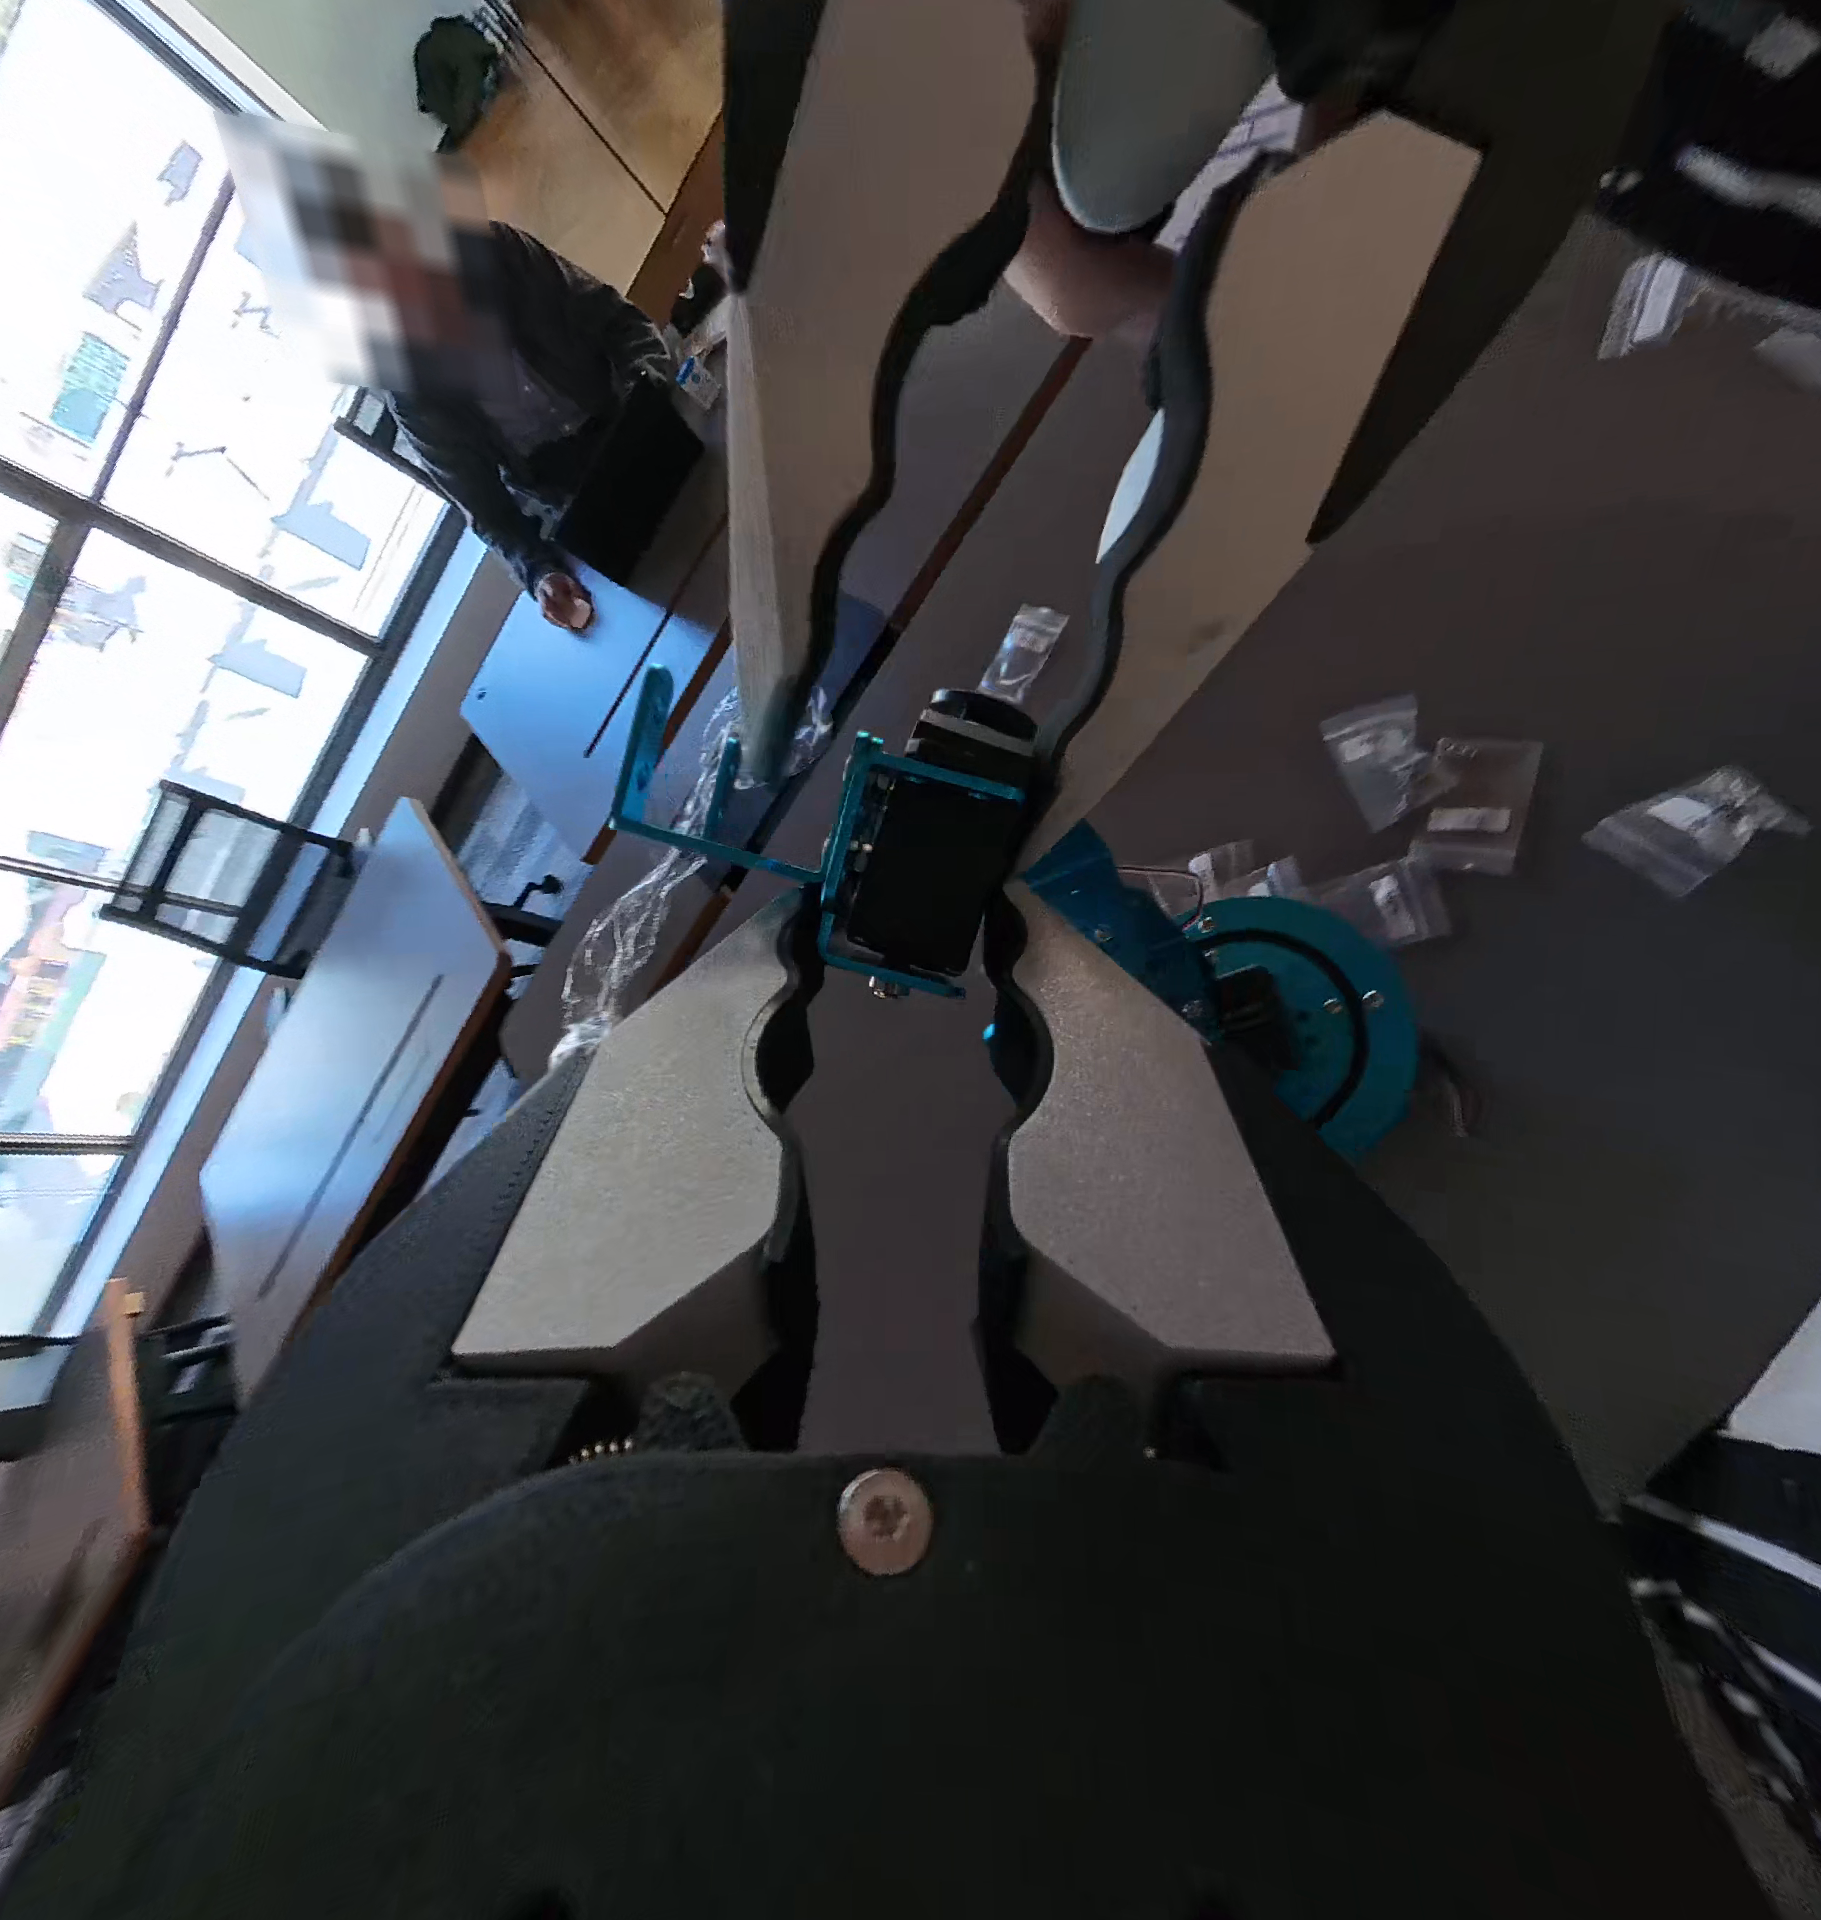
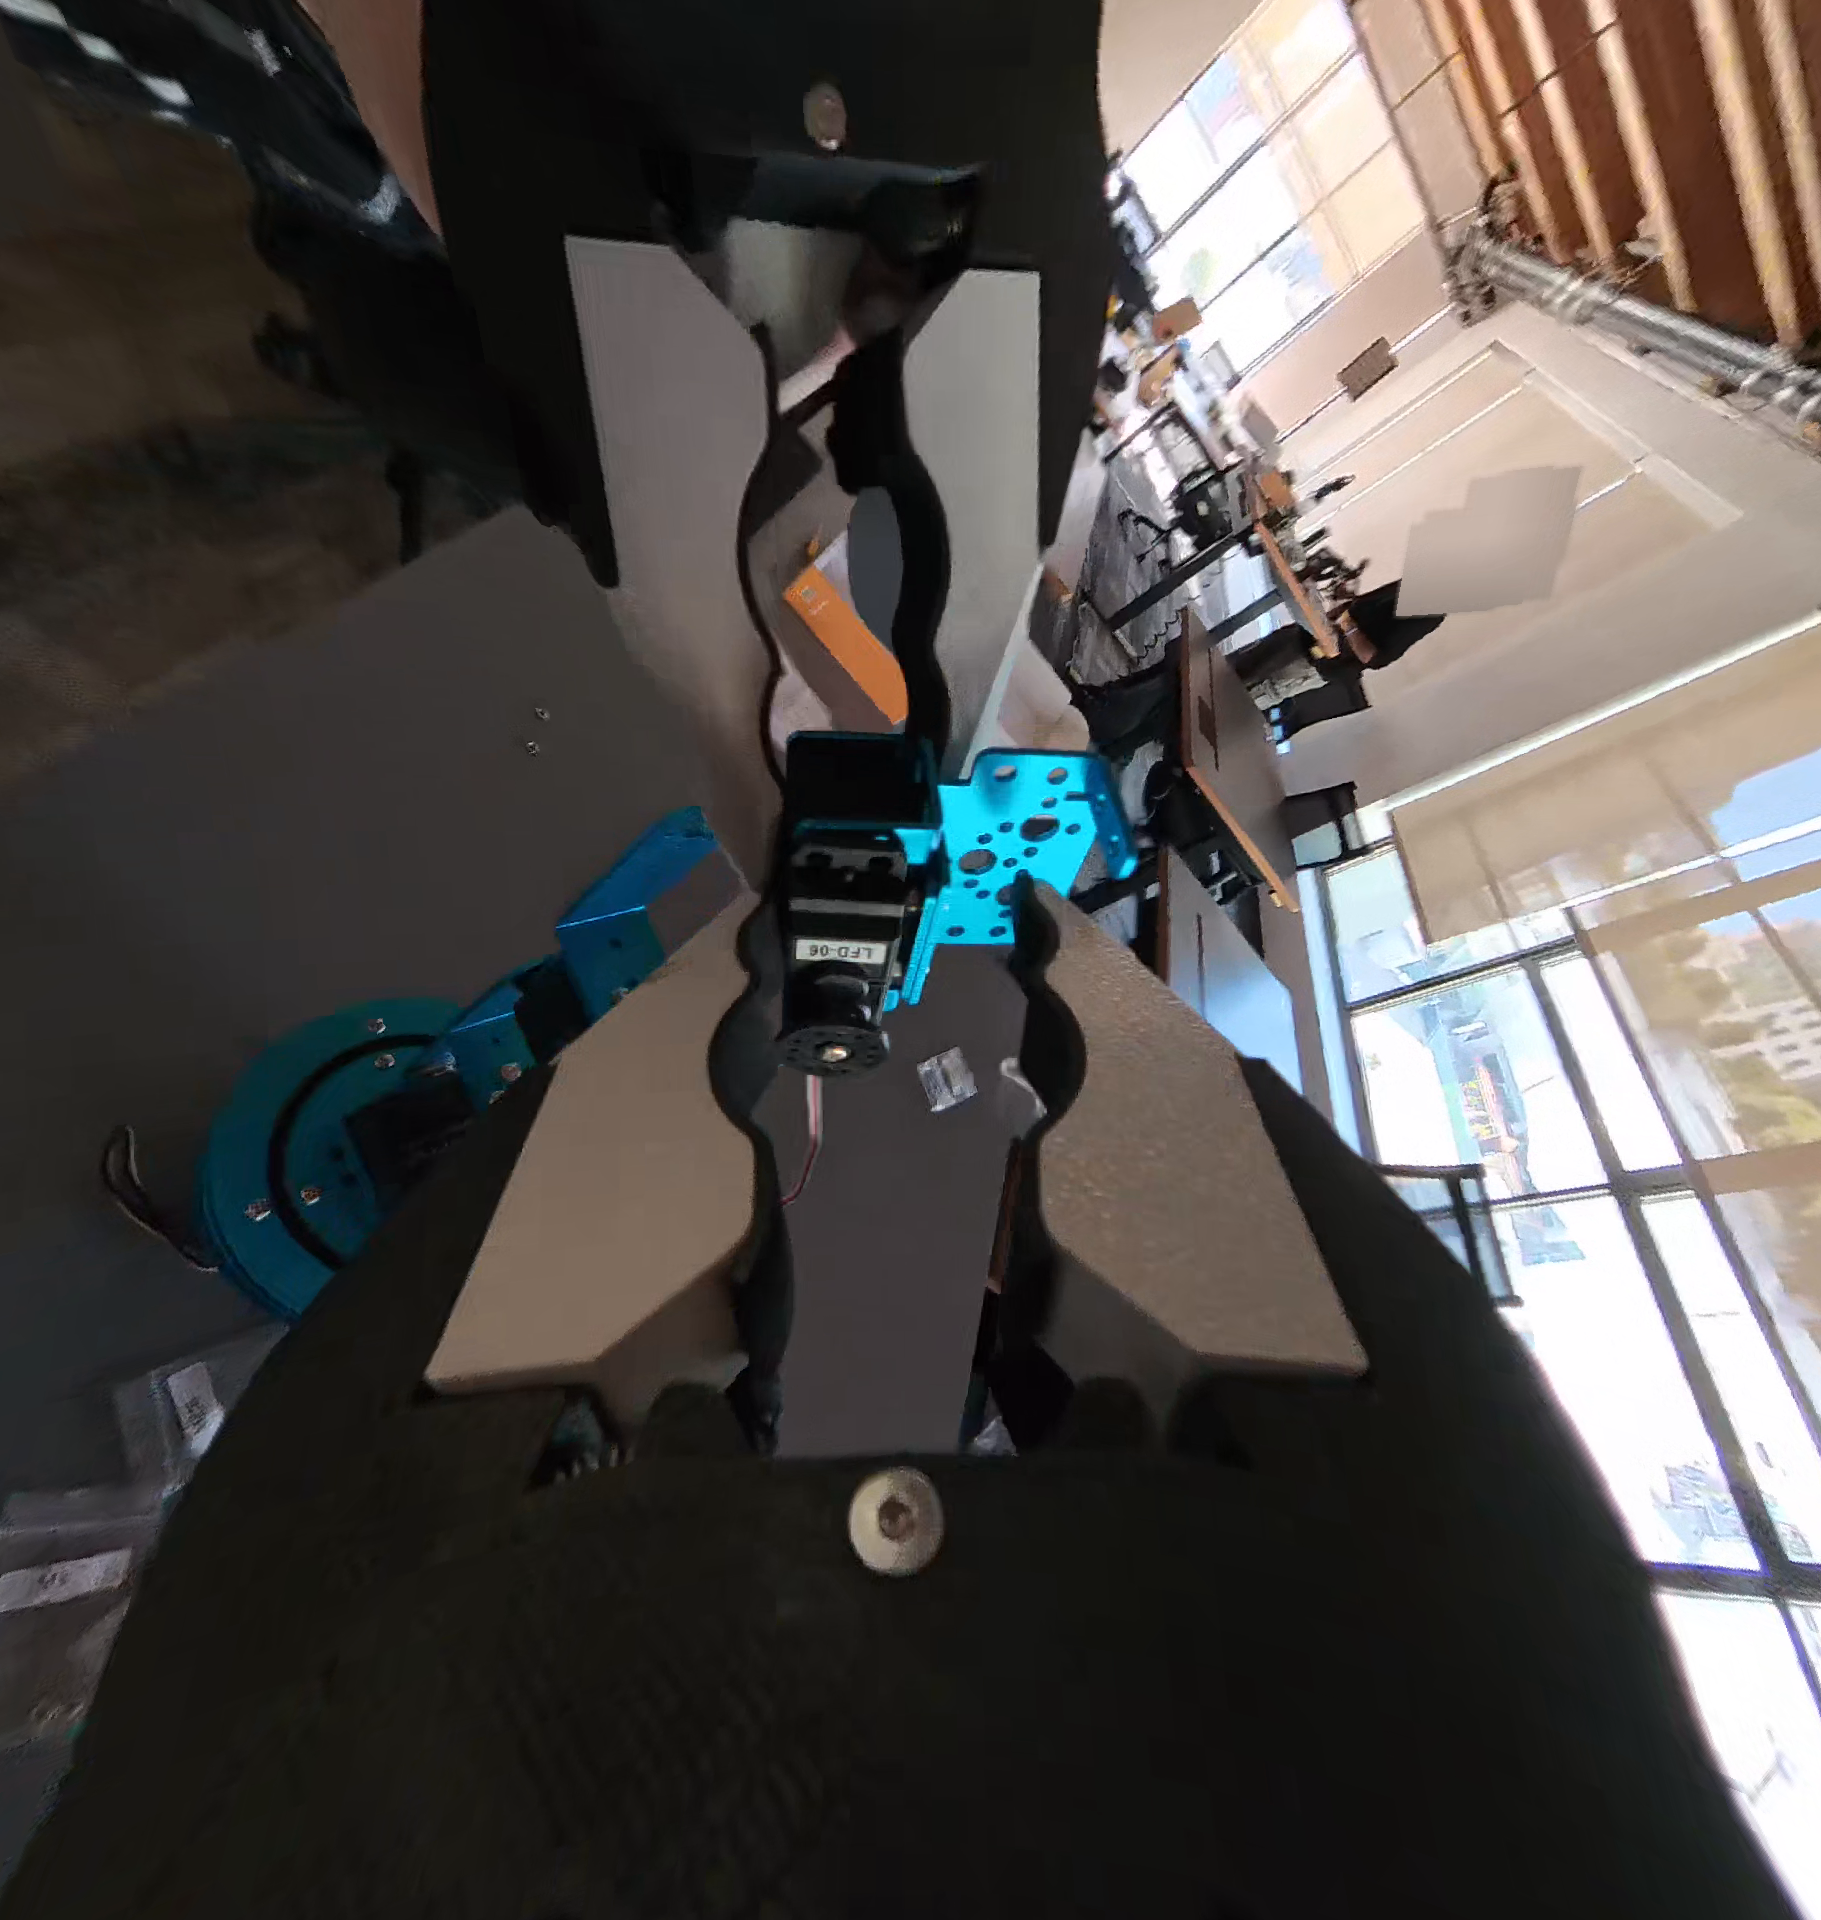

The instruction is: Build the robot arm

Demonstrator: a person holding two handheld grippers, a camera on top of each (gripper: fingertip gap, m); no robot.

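A black servo (image 1: 927,873) in a blue metal frame is held in the air between my two grippers, which face each other. My left gripper (image 1: 898,920) is shut on the servo body from below. In the left wrist view, my right gripper (image 1: 911,748) reaches in from above. In the right wrist view, my right gripper (image 2: 890,920) is shut on the same assembly. One fingertip presses the servo (image 2: 844,914), the other the perforated blue bracket (image 2: 1020,831). The left gripper (image 2: 859,743) clamps the servo's far end. A thin wire (image 2: 807,1143) hangs from the servo.
A round blue base with a jointed blue arm section (image 1: 1301,1029) lies on the dark grey table (image 1: 1508,1143); it also shows in the right wrist view (image 2: 293,1153). Several small clear bags of parts (image 1: 1436,790) lie beyond it. A person (image 1: 532,416) stands at another table by the windows. Both grippers' tips are close together, under 4 cm apart.
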